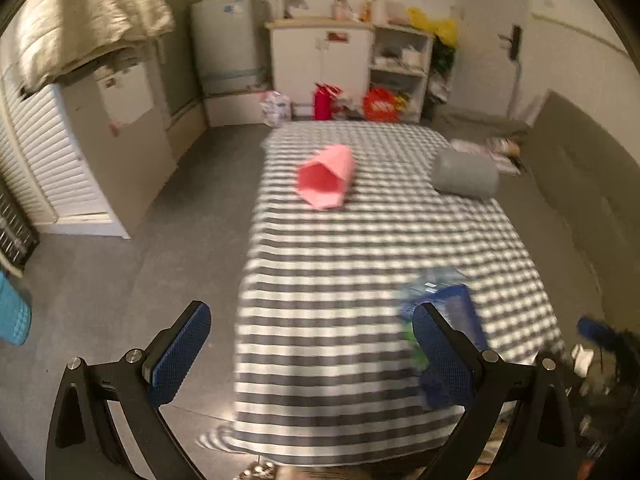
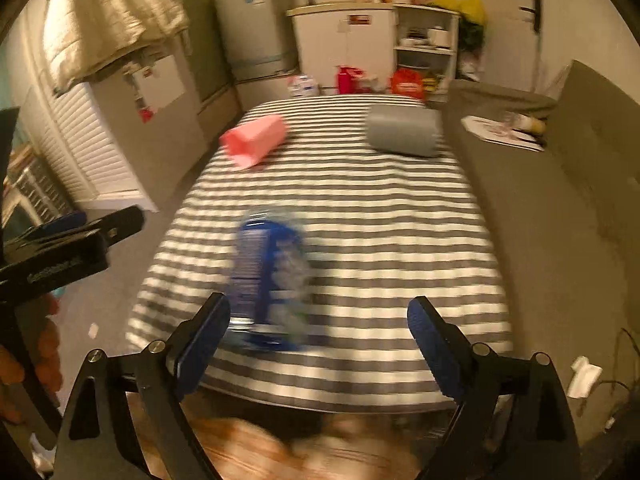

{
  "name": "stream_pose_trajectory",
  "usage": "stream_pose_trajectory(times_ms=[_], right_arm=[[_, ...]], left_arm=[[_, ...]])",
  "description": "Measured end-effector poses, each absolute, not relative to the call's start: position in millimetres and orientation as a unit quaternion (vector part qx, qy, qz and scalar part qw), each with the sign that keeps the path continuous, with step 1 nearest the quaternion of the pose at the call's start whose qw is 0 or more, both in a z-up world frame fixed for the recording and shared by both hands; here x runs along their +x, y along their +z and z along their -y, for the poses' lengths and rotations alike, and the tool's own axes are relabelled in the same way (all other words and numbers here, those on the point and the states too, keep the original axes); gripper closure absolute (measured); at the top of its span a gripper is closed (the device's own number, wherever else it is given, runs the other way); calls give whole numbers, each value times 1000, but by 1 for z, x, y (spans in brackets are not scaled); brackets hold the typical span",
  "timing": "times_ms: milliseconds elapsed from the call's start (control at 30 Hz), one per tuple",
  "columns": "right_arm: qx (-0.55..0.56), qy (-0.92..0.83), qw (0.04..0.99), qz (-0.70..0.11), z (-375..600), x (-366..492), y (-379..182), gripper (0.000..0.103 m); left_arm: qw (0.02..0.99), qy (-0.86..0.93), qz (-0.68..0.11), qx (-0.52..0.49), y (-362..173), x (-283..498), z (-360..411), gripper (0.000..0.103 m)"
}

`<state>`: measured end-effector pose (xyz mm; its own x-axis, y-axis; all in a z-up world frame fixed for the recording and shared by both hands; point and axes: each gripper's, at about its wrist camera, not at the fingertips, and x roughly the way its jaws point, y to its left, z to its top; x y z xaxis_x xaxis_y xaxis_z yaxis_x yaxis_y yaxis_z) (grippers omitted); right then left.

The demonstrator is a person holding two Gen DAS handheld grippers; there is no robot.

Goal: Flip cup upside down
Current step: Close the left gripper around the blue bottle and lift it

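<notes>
A pink cup lies on its side on the striped tablecloth, its mouth toward me; it also shows in the right wrist view at the table's far left. A grey cup lies on its side at the far right, also seen in the right wrist view. My left gripper is open and empty, above the table's near left edge. My right gripper is open and empty above the near edge, close to a blurred blue packet.
The blue packet lies near the table's front. A grey sofa runs along the right. White cabinets, a fridge and red items stand at the back. The left gripper's body shows at left.
</notes>
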<state>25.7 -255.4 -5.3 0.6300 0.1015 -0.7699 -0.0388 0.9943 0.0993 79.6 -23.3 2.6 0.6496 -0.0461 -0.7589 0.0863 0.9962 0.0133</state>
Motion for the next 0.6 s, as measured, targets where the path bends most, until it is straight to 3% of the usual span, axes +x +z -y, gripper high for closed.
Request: stream_pose_trajectory(times_ms=[367, 433, 500, 600], right_arm=[[101, -50, 895, -432, 333, 34, -27, 13], [102, -47, 891, -441, 331, 40, -36, 13], [104, -42, 889, -444, 331, 43, -43, 13], [102, -42, 891, -441, 328, 45, -46, 13]], left_arm=[[860, -88, -501, 36, -37, 127, 103, 1], [851, -91, -515, 40, -45, 135, 107, 6], [839, -98, -534, 32, -53, 143, 108, 20], [806, -120, -580, -2, -69, 154, 105, 25]])
